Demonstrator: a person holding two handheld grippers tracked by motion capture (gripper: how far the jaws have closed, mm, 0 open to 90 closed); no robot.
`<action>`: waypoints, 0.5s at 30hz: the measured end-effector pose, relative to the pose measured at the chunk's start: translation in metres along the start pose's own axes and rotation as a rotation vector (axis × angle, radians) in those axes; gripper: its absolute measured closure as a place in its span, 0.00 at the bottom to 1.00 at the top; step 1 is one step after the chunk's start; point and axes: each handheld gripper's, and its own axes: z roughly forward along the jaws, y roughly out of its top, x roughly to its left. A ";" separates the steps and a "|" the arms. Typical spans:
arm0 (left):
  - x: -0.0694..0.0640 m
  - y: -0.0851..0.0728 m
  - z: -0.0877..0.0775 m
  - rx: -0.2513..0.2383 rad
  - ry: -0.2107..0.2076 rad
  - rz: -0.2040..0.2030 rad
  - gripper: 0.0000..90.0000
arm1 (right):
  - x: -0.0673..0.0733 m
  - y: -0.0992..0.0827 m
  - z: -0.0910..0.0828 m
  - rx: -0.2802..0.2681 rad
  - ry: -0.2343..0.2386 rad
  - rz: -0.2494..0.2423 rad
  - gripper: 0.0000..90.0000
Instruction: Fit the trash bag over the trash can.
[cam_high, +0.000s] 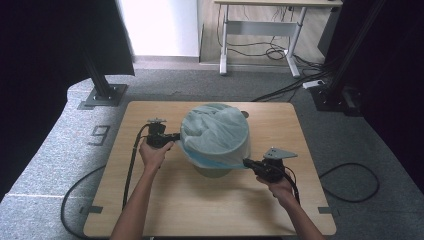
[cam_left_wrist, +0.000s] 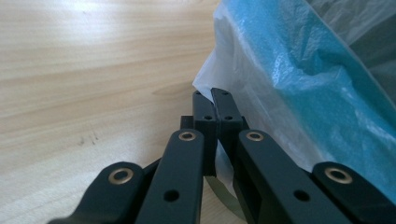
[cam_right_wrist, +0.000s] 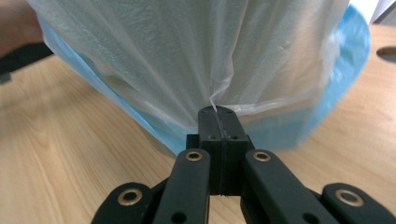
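Two grippers' black fingers (cam_right_wrist: 218, 122) pinching thin crinkled plastic liner (cam_high: 216, 131), round bin (cam_high: 212, 170), woodgrain table (cam_high: 210, 210)

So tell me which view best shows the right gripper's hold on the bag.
The right gripper view: its shut jaws pinch the bag. The high view shows the right gripper small at the bag's edge; the left gripper view shows only the bag.

You see a thin, crinkled plastic bag (cam_right_wrist: 187, 60), half-clear white over blue, a little glossy. The table (cam_left_wrist: 84, 70) is pale smooth wood. Your gripper fingers (cam_right_wrist: 219, 135) are matt black plastic.
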 end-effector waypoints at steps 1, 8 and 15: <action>0.000 -0.001 0.000 0.006 -0.001 0.001 1.00 | 0.000 -0.003 0.002 0.009 -0.003 -0.002 0.99; 0.001 -0.006 -0.027 -0.064 0.097 0.073 0.54 | -0.005 -0.008 -0.003 -0.067 -0.028 0.041 0.73; -0.008 0.001 -0.089 -0.166 0.130 0.128 0.26 | -0.007 -0.012 -0.028 -0.172 -0.021 0.072 0.52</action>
